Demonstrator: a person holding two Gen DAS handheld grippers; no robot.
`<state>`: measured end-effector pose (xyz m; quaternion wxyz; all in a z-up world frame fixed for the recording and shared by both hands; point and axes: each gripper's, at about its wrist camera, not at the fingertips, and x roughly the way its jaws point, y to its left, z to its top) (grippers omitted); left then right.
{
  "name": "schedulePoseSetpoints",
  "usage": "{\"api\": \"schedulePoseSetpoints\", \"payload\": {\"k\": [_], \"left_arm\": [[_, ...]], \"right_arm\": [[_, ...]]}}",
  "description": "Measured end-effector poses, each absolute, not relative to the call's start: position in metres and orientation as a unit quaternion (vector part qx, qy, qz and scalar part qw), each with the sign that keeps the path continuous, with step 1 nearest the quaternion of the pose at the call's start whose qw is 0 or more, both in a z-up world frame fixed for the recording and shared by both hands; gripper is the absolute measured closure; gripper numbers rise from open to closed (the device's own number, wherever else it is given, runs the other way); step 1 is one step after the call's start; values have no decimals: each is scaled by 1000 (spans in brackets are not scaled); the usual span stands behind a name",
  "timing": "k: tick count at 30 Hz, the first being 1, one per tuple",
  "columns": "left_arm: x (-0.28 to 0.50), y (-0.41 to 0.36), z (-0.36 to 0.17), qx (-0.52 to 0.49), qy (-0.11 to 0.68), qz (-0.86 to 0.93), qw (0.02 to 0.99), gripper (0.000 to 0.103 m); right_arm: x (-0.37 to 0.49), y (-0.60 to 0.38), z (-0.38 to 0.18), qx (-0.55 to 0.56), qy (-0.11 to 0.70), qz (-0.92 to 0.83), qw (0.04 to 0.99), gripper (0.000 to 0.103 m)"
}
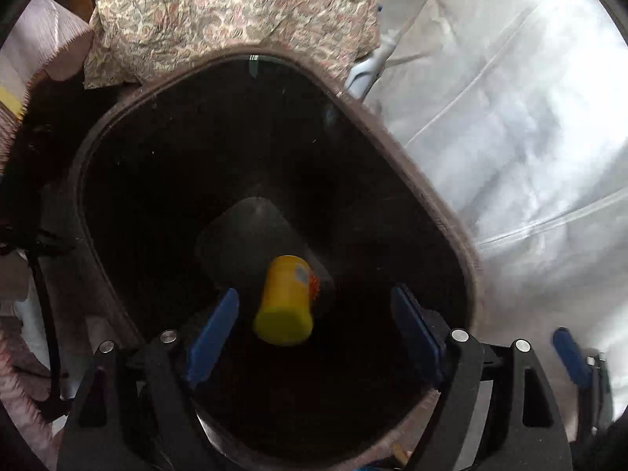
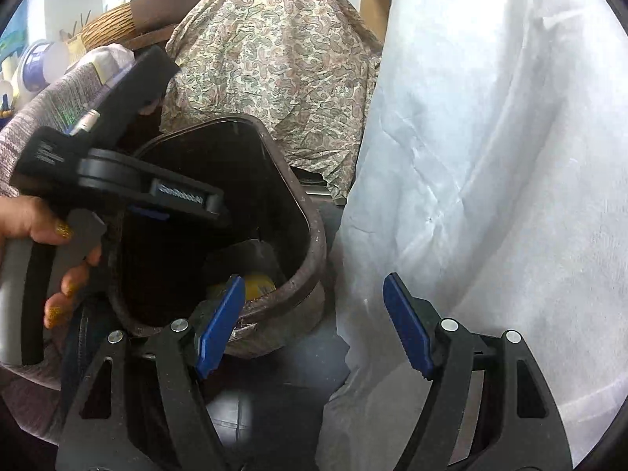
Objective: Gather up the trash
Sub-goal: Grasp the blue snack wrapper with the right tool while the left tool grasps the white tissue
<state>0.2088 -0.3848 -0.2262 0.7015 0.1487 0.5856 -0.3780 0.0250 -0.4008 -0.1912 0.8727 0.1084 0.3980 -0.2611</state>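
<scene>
A dark brown trash bin (image 1: 412,165) fills the left wrist view, seen from above. A yellow bottle (image 1: 286,300) with a yellow cap is inside the bin, blurred, free of the fingers. My left gripper (image 1: 314,329) is open over the bin's mouth, its blue pads on either side of the bottle and apart from it. In the right wrist view the bin (image 2: 310,259) stands at the left, with the bottle (image 2: 259,284) showing low inside. My right gripper (image 2: 314,333) is open and empty beside the bin. The left gripper's body (image 2: 117,165) hangs over the bin.
A white plastic sheet (image 2: 490,157) hangs close on the right of the bin. A paisley cloth (image 2: 267,59) covers something behind the bin. A shelf with a wicker basket (image 2: 106,25) and tubs is at the far left. The floor (image 2: 274,384) is dark.
</scene>
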Motion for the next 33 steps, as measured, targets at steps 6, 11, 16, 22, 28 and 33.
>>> {"api": "schedulePoseSetpoints", "payload": {"k": [6, 11, 16, 22, 28, 33], "left_arm": [[190, -356, -163, 123, 520, -399, 745, 19], [169, -313, -91, 84, 452, -414, 786, 16], [143, -256, -33, 58, 364, -416, 832, 6], [136, -171, -11, 37, 302, -331, 893, 6], [144, -81, -8, 38, 292, -227, 928, 6], [163, -7, -18, 56, 318, -135, 937, 6]], "right_arm": [[27, -394, -187, 98, 397, -260, 875, 29], [31, -379, -178, 95, 384, -242, 886, 29], [40, -362, -162, 102, 370, -200, 901, 28], [60, -325, -125, 96, 343, -142, 924, 22], [84, -275, -78, 81, 291, -17, 953, 18], [117, -217, -53, 30, 286, 61, 956, 18]]}}
